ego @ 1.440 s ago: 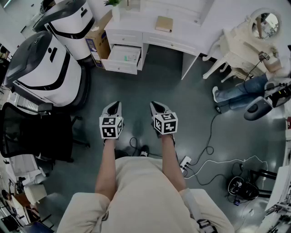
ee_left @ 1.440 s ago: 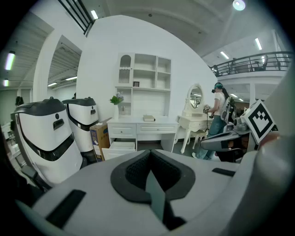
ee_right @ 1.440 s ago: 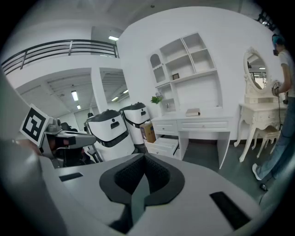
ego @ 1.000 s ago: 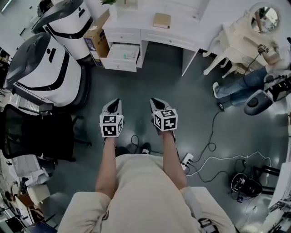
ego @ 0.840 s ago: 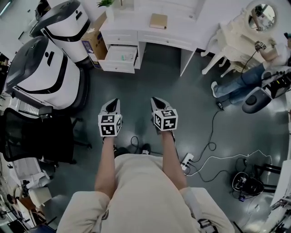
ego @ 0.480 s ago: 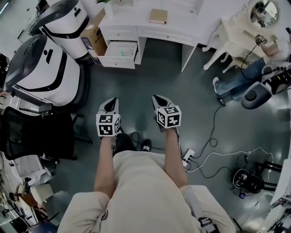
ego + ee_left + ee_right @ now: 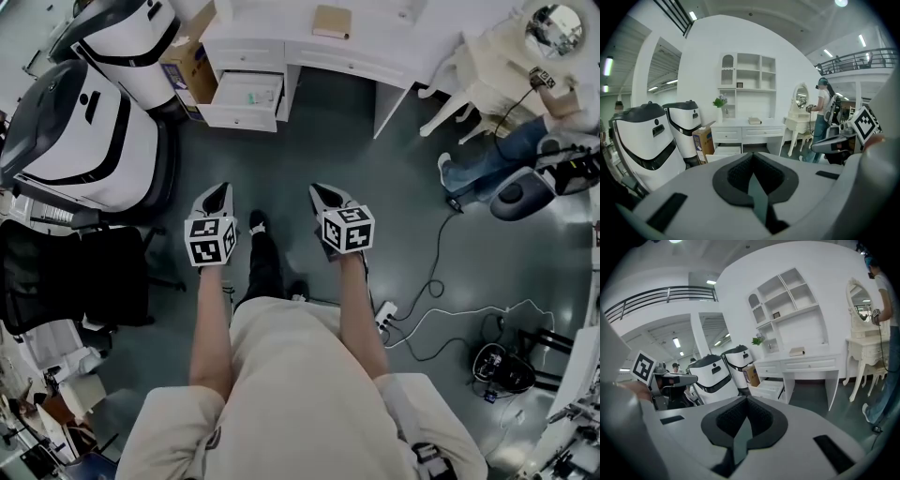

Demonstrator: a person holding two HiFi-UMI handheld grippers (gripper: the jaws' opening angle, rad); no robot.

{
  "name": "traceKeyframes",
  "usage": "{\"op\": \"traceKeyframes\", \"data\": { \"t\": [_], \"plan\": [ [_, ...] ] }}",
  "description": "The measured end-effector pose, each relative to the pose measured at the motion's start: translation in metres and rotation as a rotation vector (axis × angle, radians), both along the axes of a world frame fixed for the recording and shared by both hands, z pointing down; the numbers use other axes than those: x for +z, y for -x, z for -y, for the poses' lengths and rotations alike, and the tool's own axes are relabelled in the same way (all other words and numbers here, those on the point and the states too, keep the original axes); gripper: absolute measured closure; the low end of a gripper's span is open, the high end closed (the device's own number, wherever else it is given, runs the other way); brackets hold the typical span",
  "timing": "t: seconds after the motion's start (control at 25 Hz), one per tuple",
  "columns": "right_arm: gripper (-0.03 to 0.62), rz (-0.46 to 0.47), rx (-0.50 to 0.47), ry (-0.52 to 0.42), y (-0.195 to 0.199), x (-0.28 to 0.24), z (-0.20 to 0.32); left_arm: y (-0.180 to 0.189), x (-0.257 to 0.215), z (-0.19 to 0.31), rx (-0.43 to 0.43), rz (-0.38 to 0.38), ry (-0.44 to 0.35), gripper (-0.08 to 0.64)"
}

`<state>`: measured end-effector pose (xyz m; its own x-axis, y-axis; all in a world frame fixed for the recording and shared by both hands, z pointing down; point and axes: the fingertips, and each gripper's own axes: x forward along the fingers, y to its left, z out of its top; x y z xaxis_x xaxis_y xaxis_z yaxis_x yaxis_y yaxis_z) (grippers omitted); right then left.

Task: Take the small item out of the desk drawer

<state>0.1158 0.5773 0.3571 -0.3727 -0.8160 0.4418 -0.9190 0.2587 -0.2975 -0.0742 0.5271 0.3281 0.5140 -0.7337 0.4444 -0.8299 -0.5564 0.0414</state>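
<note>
The white desk (image 7: 356, 58) stands at the top of the head view, its lower left drawer (image 7: 240, 100) pulled open. Pale flat contents show inside; I cannot make out a small item. My left gripper (image 7: 217, 192) and right gripper (image 7: 322, 194) hang over the dark floor, well short of the desk, both shut with nothing in them. In the left gripper view the desk (image 7: 747, 133) and drawer (image 7: 723, 152) lie ahead beyond the shut jaws. From the right gripper view the drawer (image 7: 768, 389) is seen ahead to the left.
Two large white machines (image 7: 80, 136) and a cardboard box (image 7: 186, 67) stand left of the desk, with a black chair (image 7: 47, 281) nearer. A book (image 7: 332, 21) lies on the desktop. To the right are a person (image 7: 497, 161), a vanity table (image 7: 511, 66) and floor cables (image 7: 436, 309).
The person has stepped toward the desk, a foot now forward between the grippers. The desk and drawer sit higher in the head view. Both grippers stay shut.
</note>
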Motion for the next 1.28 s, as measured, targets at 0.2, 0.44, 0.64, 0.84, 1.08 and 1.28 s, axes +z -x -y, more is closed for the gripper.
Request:
{"op": "traceKeyframes", "data": {
  "t": [0.2,0.44,0.64,0.84,1.08,1.28],
  "plan": [
    [0.568,-0.014,-0.038,0.026,0.010,0.011,0.041,0.001,0.005,0.050,-0.025,-0.045,0.014,0.545],
    [0.568,-0.034,-0.105,0.071,0.034,0.025,0.116,0.015,0.016,0.131,-0.078,-0.080,0.048,0.545],
    [0.568,-0.033,-0.122,0.118,0.053,0.038,0.183,0.031,0.026,0.200,-0.097,-0.090,0.087,0.545],
    [0.568,-0.037,-0.102,0.144,0.066,0.042,0.251,0.047,0.033,0.268,-0.094,-0.105,0.114,0.545],
    [0.568,-0.039,-0.071,0.154,0.067,0.046,0.331,0.043,0.031,0.350,-0.051,-0.133,0.109,0.545],
    [0.568,-0.042,-0.009,0.122,0.058,0.034,0.382,0.045,0.029,0.397,-0.020,-0.145,0.101,0.545]
  ]
}}
